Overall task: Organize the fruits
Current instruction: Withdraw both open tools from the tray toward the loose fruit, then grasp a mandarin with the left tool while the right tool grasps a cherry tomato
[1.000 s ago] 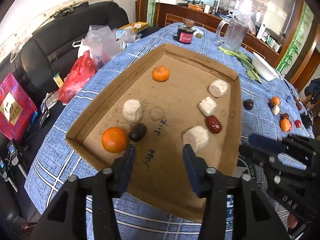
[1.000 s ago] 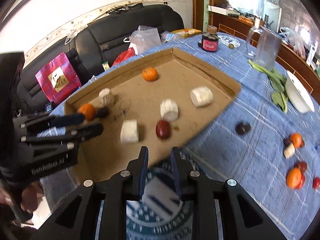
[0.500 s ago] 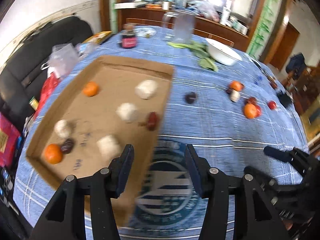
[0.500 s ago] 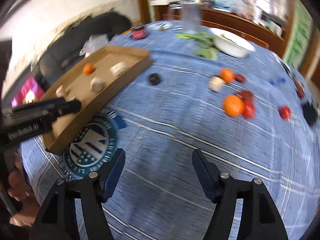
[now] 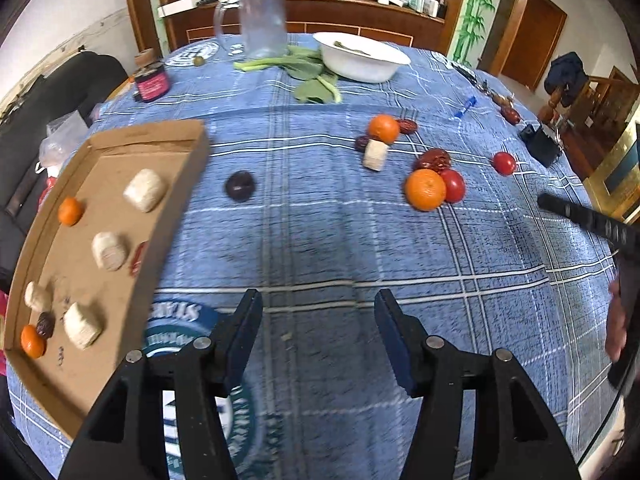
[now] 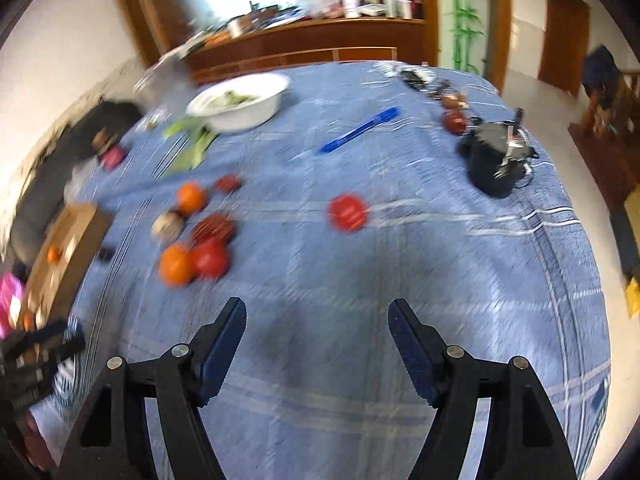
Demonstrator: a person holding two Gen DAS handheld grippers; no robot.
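A cardboard tray lies at the left of the blue table and holds two small oranges, several white chunks and dark dates. Loose on the cloth are a dark plum, an orange beside a red tomato, a second orange, a white chunk and a lone tomato. My left gripper is open and empty above bare cloth. My right gripper is open and empty; the orange, tomato and lone tomato lie ahead of it.
A white bowl, leafy greens, a clear jug and a dark jar stand at the far side. A blue pen and a black device lie at the right. A black sofa stands left of the table.
Both grippers swung right, away from the tray, toward the loose fruit. The right gripper opened wide from nearly shut. The right wrist view is motion blurred.
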